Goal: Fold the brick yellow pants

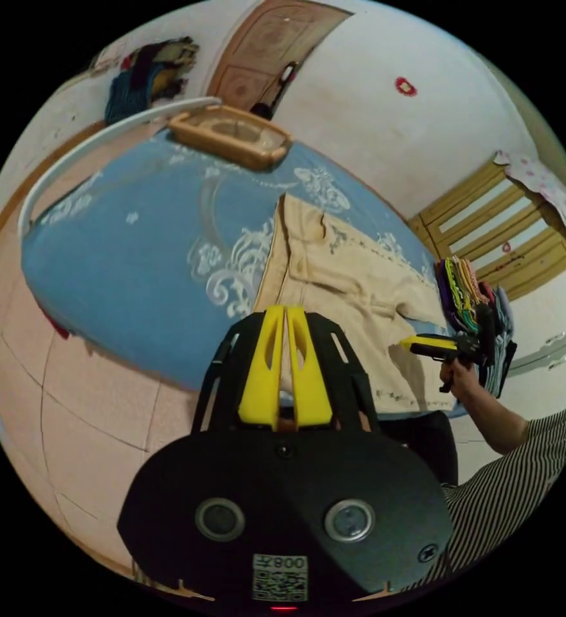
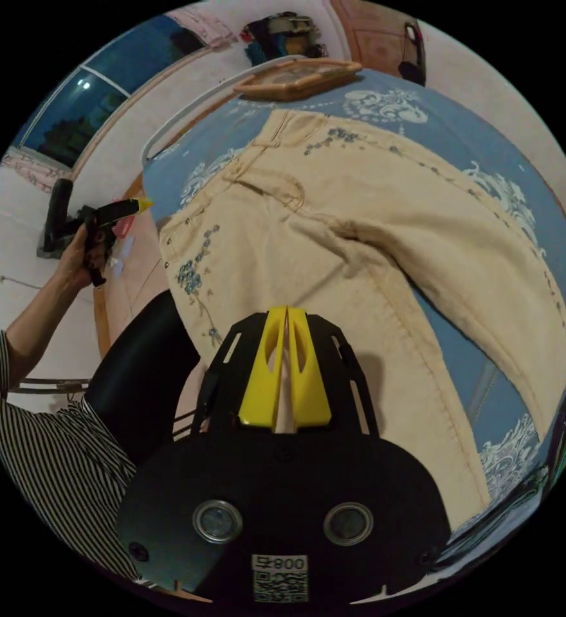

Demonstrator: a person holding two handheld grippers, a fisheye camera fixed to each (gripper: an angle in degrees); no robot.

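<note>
Yellow tongs, left: your left tongs (image 1: 285,310) have their jaws pressed together with nothing between them; in the left gripper view they hang off the near edge of the bed, tips just short of the waistband end of the pants.
Yellow tongs, right: your right tongs (image 2: 287,311) are likewise closed and empty, tips over the lower pant leg; whether they touch the cloth cannot be told.
Left hand pose: in the right gripper view your hand (image 2: 85,247) grips the black handle out to the side of the bed, forearm bare, striped sleeve (image 2: 32,443) below it, yellow tip aimed toward the pants.
Right hand pose: in the left gripper view your hand (image 1: 458,376) holds the other tongs (image 1: 424,344) level at the far hem end of the pants, elbow bent, striped sleeve behind.
Pants: the brick yellow pants (image 2: 360,212) lie flat on the bed, legs spread apart in a V, small dark ornaments along the pockets and side seam.
Bed: blue cover (image 1: 122,257) with white swirls.
Tray: a wooden tray (image 1: 231,135) sits on the bed beyond the waistband.
Stack: folded coloured clothes (image 1: 466,289) stand near the hems.
</note>
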